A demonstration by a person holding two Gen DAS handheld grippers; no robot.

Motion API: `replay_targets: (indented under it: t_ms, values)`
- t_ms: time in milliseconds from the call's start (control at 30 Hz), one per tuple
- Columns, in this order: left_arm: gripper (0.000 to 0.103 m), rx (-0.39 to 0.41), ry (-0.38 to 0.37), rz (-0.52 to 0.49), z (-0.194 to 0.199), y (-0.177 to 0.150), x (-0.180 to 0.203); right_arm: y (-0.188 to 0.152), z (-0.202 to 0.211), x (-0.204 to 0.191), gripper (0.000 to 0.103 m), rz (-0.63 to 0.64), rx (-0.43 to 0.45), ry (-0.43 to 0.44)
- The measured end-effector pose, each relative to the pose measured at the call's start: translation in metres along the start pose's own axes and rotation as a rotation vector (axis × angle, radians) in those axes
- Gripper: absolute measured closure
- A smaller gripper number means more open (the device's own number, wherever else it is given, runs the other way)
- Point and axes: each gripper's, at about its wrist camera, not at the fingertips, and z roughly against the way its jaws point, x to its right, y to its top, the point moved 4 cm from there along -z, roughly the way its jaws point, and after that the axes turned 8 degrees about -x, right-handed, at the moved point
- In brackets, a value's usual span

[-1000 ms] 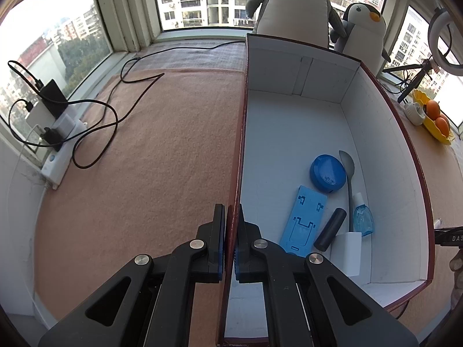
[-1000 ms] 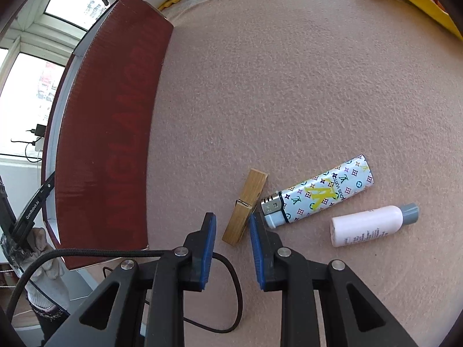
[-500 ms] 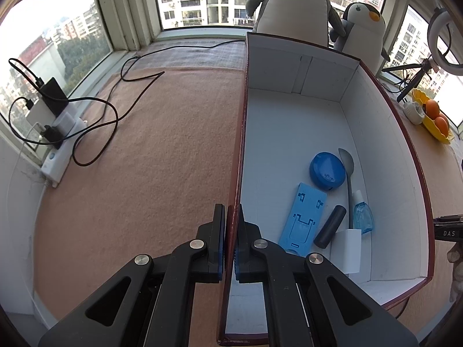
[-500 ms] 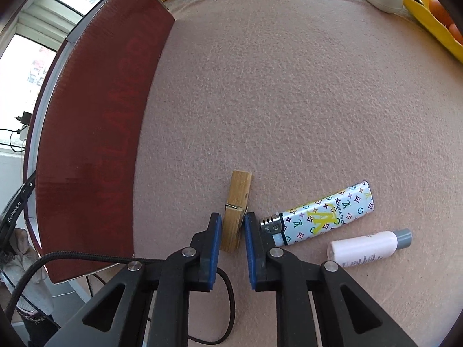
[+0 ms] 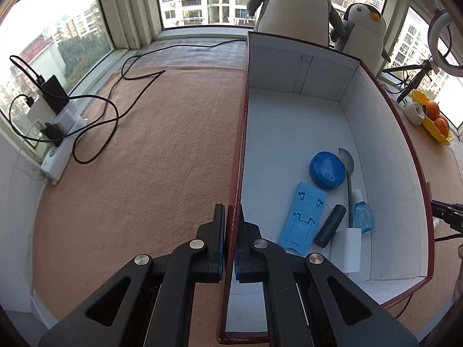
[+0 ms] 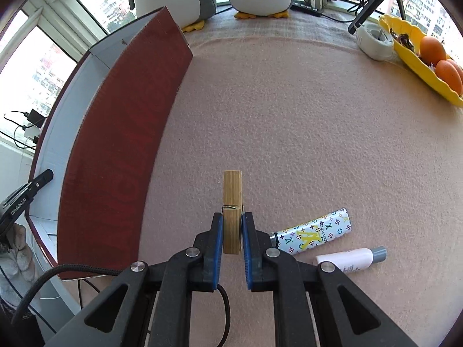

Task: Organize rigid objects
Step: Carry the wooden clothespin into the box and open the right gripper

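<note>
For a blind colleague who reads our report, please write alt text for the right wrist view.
The right gripper is shut on a wooden clothespin above a pink felt surface. A patterned lighter and a small white bottle lie to its right; the dark red box stands to its left.

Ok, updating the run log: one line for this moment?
left gripper: shut on box wall | right gripper: shut on clothespin | lighter, bottle: on mat
</note>
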Motion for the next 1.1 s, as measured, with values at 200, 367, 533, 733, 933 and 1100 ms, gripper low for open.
replay_targets:
  t_ms: [200,367,533,733,933,1100]
  values:
    - [0.099,-0.001,-0.003,0.004,0.0,0.0,-0.001,0.016,0.054,-0.013,0.092,0.055,0.166,-0.02]
    - [0.099,-0.002,-0.004,0.006,0.0,0.001,-0.001,0.034,0.087,-0.031,0.092,0.12,0.259,-0.004]
    - [0.099,-0.006,-0.005,0.005,-0.001,0.002,-0.002,0.043,0.101,-0.069,0.092,0.195,0.286,0.035]
    - [0.099,-0.03,-0.011,0.014,-0.007,0.002,-0.003,0.046,0.086,-0.109,0.092,0.293,0.25,0.054]
    - [0.099,-0.041,-0.013,0.014,-0.011,0.0,-0.004,0.045,0.056,-0.13,0.092,0.338,0.167,0.075]
    - [0.099,-0.038,-0.012,0.012,-0.01,0.0,-0.003,0.043,0.038,-0.14,0.092,0.368,0.122,0.063]
